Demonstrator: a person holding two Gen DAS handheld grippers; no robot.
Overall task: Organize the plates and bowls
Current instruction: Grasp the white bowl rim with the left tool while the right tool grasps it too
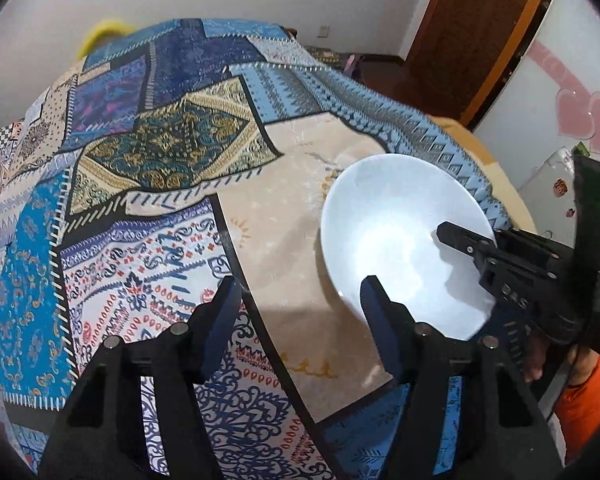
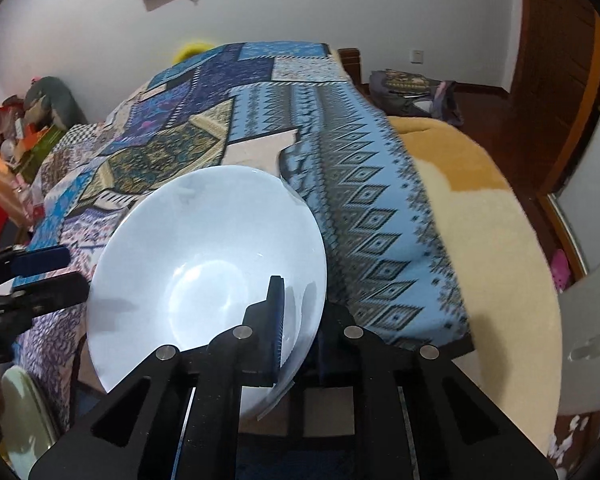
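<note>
The plain, glossy white bowl point(image 2: 204, 264) near the patterned cloth's point(image 1: 140, 208) right edge is clamped by the right gripper point(image 2: 296, 320); the left gripper point(image 1: 300, 308) gapes empty.

My right claw point(image 2: 296, 320) is clamped tight on the near rim of the white bowl point(image 2: 204, 256), one finger inside, one outside. My left claw point(image 1: 300, 312) hangs with its fingers apart, just left of that bowl, gripping nothing and angled downward.

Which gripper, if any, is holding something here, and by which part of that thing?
The right gripper holds the white bowl by its rim, one jaw inside and one outside. The left gripper holds nothing; its jaws stand open beside the bowl.
</note>
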